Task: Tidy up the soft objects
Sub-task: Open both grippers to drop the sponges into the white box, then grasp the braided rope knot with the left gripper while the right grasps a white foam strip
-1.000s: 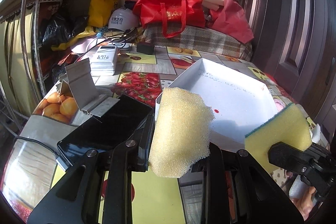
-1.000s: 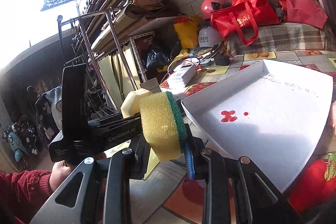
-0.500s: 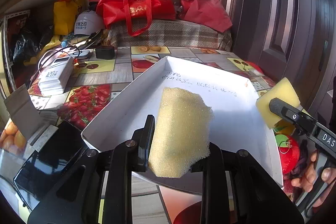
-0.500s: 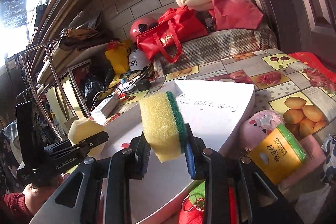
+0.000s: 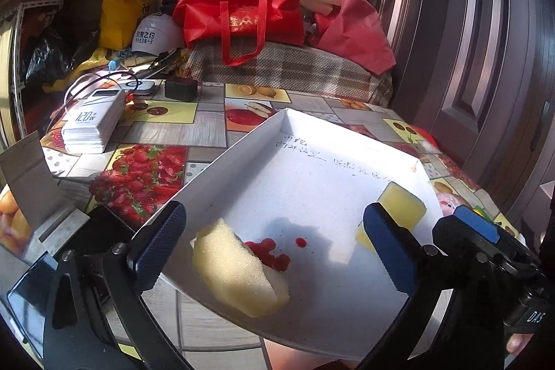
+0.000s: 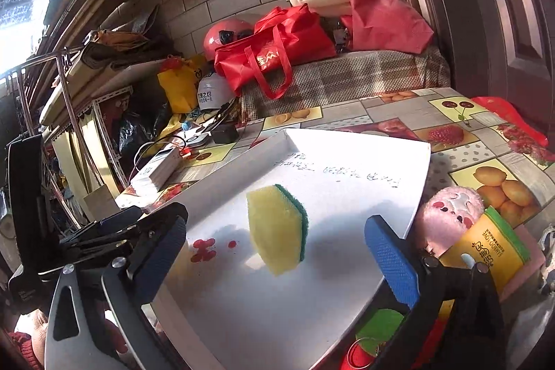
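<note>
A white shallow tray lies on the fruit-print table, also in the right wrist view. A plain yellow sponge lies in the tray's near left part by red spots. My left gripper is open just above it, jaws wide apart. A yellow sponge with a green scrub side is in the tray, on its edge; it also shows in the left wrist view. My right gripper is open around it without touching, and also shows in the left wrist view.
A pink plush, a yellow bamboo pack and red and green items lie right of the tray. A white power bank, a black tablet, red bags and helmets crowd the left and back.
Both grippers moved over the tray and opened. The plain sponge dropped from the left gripper and the green-backed sponge from the right; both are now in the tray.
</note>
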A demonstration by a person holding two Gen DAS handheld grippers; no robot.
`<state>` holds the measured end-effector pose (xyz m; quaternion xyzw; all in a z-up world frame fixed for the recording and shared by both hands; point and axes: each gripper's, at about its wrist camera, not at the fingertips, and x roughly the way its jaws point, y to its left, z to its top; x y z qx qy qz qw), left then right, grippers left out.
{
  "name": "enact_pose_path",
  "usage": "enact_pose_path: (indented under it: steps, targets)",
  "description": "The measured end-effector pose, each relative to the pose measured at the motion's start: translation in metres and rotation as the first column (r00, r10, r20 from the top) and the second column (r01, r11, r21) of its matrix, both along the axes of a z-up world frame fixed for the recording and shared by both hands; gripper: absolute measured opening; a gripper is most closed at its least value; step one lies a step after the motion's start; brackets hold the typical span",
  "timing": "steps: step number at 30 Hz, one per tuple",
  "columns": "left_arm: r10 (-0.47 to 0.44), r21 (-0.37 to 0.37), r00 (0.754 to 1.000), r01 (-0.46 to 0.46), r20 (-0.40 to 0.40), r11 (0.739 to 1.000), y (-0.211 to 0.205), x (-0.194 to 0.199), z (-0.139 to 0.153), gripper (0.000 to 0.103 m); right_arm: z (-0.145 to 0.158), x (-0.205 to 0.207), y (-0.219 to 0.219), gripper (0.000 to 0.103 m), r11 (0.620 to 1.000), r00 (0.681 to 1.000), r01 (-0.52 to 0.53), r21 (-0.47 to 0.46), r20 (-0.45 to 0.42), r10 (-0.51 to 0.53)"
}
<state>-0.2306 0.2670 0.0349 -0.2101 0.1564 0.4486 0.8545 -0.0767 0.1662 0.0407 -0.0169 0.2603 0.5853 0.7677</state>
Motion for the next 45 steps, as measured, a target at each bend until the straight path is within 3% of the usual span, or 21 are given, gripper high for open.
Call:
enact_pose_path:
  steps: [7, 16, 22, 26, 29, 31, 37, 39, 41, 43, 45]
  targets:
    - [0.018, 0.08, 1.0, -0.02, 0.018, 0.997, -0.013, -0.003, 0.007, 0.103, 0.006, -0.006, -0.004, 0.103, 0.999, 0.999, 0.019, 0.031, 0.039, -0.02]
    - [0.031, 0.117, 0.998, -0.037, 0.057, 0.992, -0.022, -0.011, 0.01, 0.103, 0.008, -0.009, -0.024, 0.103, 0.996, 0.998, 0.054, 0.066, 0.03, -0.056]
    - [-0.081, 0.174, 0.997, 0.078, 0.013, 0.982, -0.053, 0.003, 0.012, 0.103, 0.016, -0.023, -0.063, 0.103, 0.997, 0.993, 0.009, 0.076, 0.114, -0.018]
    - [-0.214, 0.207, 0.976, 0.217, -0.037, 0.954, -0.081, 0.023, 0.013, 0.103, 0.025, -0.006, -0.112, 0.103, 0.991, 0.984, 0.064, 0.115, 0.157, -0.082]
    - [-0.367, 0.194, 0.928, 0.372, -0.059, 0.908, -0.103, 0.041, 0.013, 0.103, 0.028, 0.025, -0.152, 0.103, 0.979, 0.973, 0.164, 0.12, 0.145, -0.18]
    - [-0.481, 0.167, 0.874, 0.487, -0.077, 0.858, -0.121, 0.056, 0.012, 0.103, 0.029, 0.051, -0.178, 0.103, 0.968, 0.964, 0.229, 0.1, 0.116, -0.24]
    - [-0.767, -0.025, 0.628, 0.772, -0.133, 0.636, -0.176, 0.112, -0.001, 0.102, 0.023, 0.117, -0.237, 0.103, 0.925, 0.925, 0.379, 0.013, 0.008, -0.379]
    - [-0.813, -0.083, 0.563, 0.812, -0.145, 0.577, -0.193, 0.129, -0.006, 0.102, 0.016, 0.13, -0.243, 0.103, 0.912, 0.912, 0.409, -0.036, -0.023, -0.41]
    - [-0.835, -0.123, 0.527, 0.829, -0.161, 0.546, -0.205, 0.144, -0.01, 0.101, 0.008, 0.139, -0.241, 0.103, 0.913, 0.911, 0.4, -0.072, -0.074, -0.405]
    - [-0.853, -0.174, 0.493, 0.837, -0.173, 0.519, -0.214, 0.159, -0.016, 0.077, -0.001, 0.141, -0.236, 0.103, 0.922, 0.916, 0.375, -0.097, -0.113, -0.385]
    - [-0.852, -0.222, 0.478, 0.826, -0.213, 0.518, -0.22, 0.174, -0.023, 0.072, -0.006, 0.141, -0.226, 0.103, 0.932, 0.926, 0.34, -0.123, -0.127, -0.355]
